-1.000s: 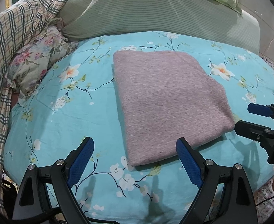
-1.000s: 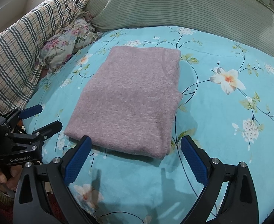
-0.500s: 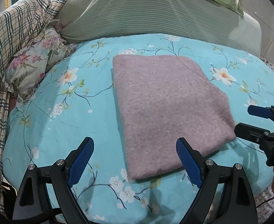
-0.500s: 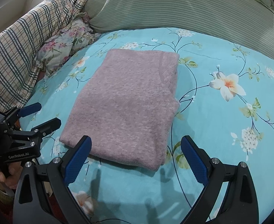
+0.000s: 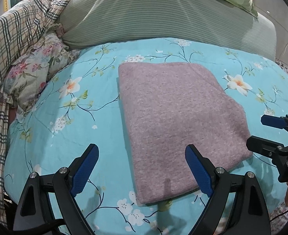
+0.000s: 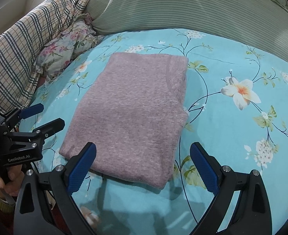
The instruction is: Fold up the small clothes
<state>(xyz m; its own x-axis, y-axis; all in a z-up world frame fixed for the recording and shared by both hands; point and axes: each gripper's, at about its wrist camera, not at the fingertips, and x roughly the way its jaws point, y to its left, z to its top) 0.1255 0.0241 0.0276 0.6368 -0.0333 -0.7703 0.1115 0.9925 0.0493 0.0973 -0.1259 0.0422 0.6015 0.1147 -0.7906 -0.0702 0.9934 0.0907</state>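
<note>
A mauve knit garment (image 5: 175,121) lies folded into a flat rectangle on the turquoise floral bedspread (image 5: 65,121); it also shows in the right wrist view (image 6: 132,113). My left gripper (image 5: 142,168) is open and empty, hovering over the garment's near left corner. My right gripper (image 6: 143,166) is open and empty above the garment's near edge. Each gripper shows in the other's view: the right one (image 5: 261,135) at the garment's right corner, the left one (image 6: 50,117) at its left corner, both apart from the cloth.
A green striped bolster (image 5: 163,15) runs along the back. A plaid quilt (image 5: 12,39) and a floral pillow (image 5: 34,74) are piled at the left. The bed's near edge drops off just below the grippers.
Both grippers have moved slightly forward and over the garment's near edge, staying open. The garment has not moved.
</note>
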